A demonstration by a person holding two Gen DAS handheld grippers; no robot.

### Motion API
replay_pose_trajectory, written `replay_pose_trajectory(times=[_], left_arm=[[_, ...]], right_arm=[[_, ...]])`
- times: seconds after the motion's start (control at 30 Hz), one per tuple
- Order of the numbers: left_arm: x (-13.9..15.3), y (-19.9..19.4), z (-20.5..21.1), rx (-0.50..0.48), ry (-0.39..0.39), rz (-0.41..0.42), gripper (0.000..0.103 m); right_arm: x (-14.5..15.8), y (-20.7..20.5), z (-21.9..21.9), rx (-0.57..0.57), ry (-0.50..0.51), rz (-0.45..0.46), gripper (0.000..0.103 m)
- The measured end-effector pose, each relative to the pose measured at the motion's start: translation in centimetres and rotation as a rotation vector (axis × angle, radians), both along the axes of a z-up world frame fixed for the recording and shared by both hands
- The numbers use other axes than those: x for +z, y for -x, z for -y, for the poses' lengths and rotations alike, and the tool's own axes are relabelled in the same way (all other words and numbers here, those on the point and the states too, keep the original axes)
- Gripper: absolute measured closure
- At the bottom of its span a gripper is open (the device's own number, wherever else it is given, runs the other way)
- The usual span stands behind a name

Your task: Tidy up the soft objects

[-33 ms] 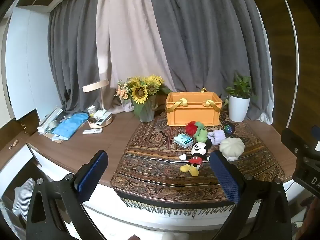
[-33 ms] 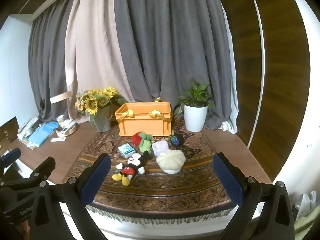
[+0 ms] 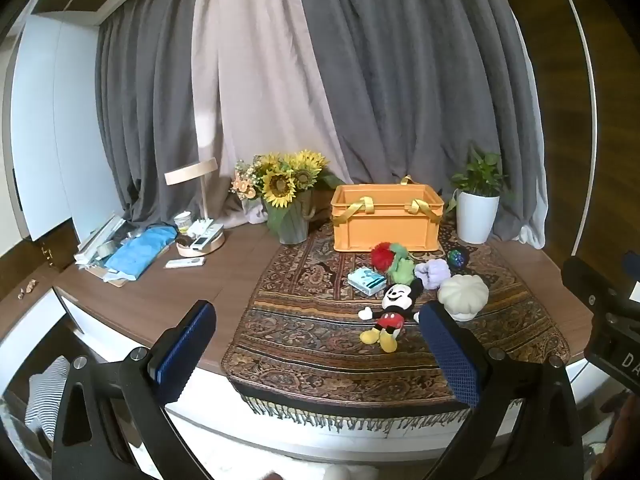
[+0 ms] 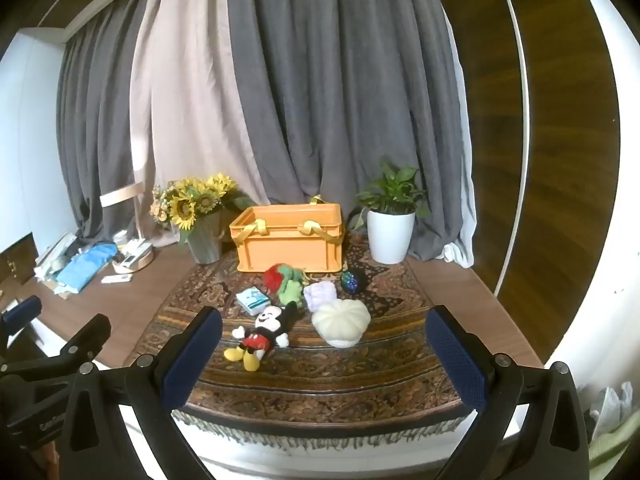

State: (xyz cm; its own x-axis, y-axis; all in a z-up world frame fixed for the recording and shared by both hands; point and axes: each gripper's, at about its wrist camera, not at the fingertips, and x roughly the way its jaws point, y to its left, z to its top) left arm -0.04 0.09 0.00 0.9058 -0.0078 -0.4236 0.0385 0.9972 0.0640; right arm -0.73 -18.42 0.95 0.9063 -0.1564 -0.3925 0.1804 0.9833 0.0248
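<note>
1. The left tongs (image 3: 316, 344) hang in front of the surface (image 3: 132, 300) with the jaws spread wide and nothing between them.
2. The right tongs (image 4: 324, 350) are likewise wide open and empty, held back from the surface's front edge; they also show at the right edge of the left wrist view.
3. A patterned runner (image 4: 320, 376) with a fringe covers the middle of the surface and hangs over its front edge.
4. An orange crate (image 4: 290, 240) with yellow strap handles stands at the back of the runner, its top open.
5. The soft things lie on the runner in front of the crate: a mouse plush (image 4: 264, 332) on its back nearest the front, a cream pumpkin cushion (image 4: 342, 320) just to its right, a lilac soft piece (image 4: 320, 294) behind the cushion, and a red and green plush (image 4: 284, 280) close against the crate.
6. A small blue-and-white packet (image 4: 252, 299) lies left of the green plush, and a dark glittery ball (image 4: 352, 281) sits right of the lilac piece.
7. A vase of sunflowers (image 3: 286, 200) stands left of the crate, and a potted plant (image 3: 478, 208) in a white pot to its right.
8. Grey and beige curtains (image 3: 320, 80) hang behind.
</note>
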Motion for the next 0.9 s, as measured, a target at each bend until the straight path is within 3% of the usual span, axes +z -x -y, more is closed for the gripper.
replay_pose_trajectory(times=[0.9], left_arm=[[0.21,-0.17,0.69,-0.018,-0.013,-0.008,0.0]], right_arm=[[-0.01,0.12,0.11,-0.01,-0.009,0.003,0.001]])
